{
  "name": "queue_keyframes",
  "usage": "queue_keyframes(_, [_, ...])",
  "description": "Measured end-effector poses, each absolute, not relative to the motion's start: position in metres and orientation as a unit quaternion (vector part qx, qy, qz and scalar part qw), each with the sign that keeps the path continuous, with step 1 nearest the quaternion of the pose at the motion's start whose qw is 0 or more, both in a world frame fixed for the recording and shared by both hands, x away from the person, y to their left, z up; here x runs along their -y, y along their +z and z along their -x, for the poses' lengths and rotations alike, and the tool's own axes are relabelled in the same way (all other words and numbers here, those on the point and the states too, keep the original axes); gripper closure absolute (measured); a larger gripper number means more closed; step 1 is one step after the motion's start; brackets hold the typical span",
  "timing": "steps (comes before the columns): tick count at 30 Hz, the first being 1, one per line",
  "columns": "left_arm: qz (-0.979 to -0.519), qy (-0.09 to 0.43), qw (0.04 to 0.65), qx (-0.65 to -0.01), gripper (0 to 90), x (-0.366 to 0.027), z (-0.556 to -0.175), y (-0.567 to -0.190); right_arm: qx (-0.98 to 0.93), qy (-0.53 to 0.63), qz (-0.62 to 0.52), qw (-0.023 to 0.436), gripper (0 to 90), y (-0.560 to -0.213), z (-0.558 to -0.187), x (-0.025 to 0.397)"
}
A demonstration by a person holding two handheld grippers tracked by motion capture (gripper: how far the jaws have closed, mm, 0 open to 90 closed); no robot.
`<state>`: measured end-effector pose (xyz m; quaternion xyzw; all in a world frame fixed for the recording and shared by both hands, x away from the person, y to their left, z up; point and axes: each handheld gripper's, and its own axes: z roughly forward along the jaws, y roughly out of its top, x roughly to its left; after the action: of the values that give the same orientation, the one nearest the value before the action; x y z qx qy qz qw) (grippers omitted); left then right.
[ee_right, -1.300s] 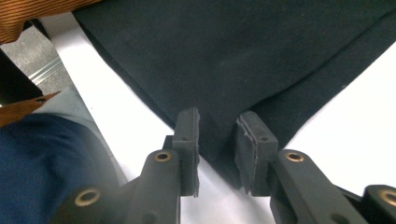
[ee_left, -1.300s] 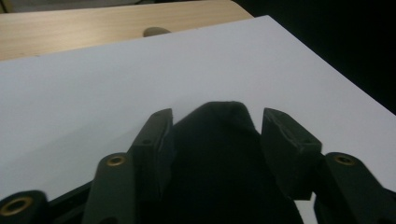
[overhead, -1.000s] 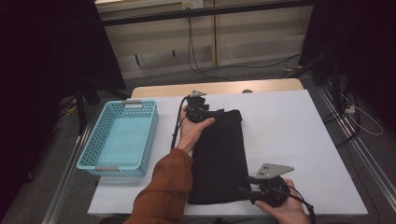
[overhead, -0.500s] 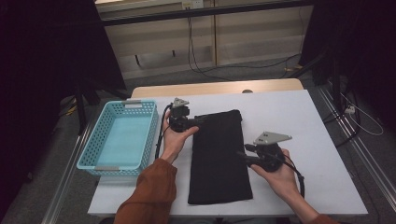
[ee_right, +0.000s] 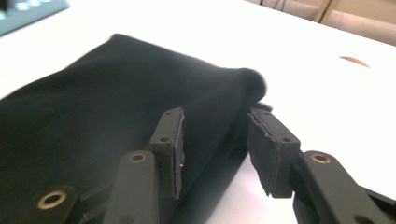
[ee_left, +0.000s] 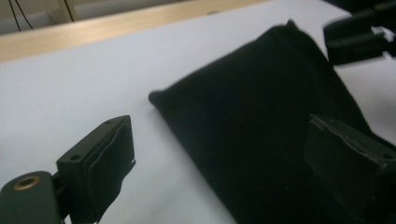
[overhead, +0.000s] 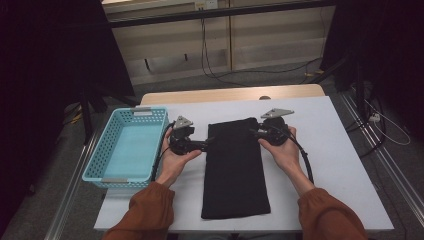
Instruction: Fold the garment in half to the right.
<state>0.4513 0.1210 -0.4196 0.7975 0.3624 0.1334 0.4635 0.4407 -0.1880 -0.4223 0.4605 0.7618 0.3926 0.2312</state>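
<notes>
Both grippers at the far corners of the black cloth bag

Nearest you, the black cloth bag (overhead: 235, 170) lay flat and lengthwise on the white table (overhead: 330, 165), its near end close to the table's front edge. Farther up, your left gripper (overhead: 204, 144) sat at the bag's left edge near its far corner, jaws spread wide with one over the cloth and one over bare table (holding nothing, as the left gripper view showed). Across from it, your right gripper (overhead: 256, 133) met the bag's right far corner, jaws partly open on either side of the raised cloth edge (ee_right: 243, 93), not yet pinched on it. To your left, a turquoise plastic basket (overhead: 107, 145) stood just beside the left gripper, well apart from the bag.
</notes>
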Motion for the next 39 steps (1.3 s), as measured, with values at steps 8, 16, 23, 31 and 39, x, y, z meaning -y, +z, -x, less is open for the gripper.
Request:
queue_keyframes(8, [-0.795,0.137,0.463,-0.368,9.3,-0.129,-0.451,-0.423,-0.76,0.38,-0.474,0.233,61.4,-0.424,-0.48,0.187])
queue_keyframes(16, [-0.788,0.138,0.464,-0.381,9.5,-0.133,-0.454,-0.426,-0.763,0.377,-0.485,0.201,88.2,-0.441,-0.492,0.191])
queue_keyframes(23, [-0.79,0.137,0.461,-0.38,9.7,-0.132,-0.455,-0.428,-0.763,0.355,-0.497,0.214,88.6,-0.448,-0.501,0.197])
queue_keyframes(31, [-0.794,0.14,0.459,-0.373,9.7,-0.128,-0.454,-0.429,-0.759,0.355,-0.505,0.207,82.1,-0.456,-0.508,0.2])
queue_keyframes(39, [-0.793,0.147,0.459,-0.373,9.6,-0.128,-0.452,-0.426,-0.751,0.357,-0.511,0.218,78.5,-0.451,-0.5,0.214])
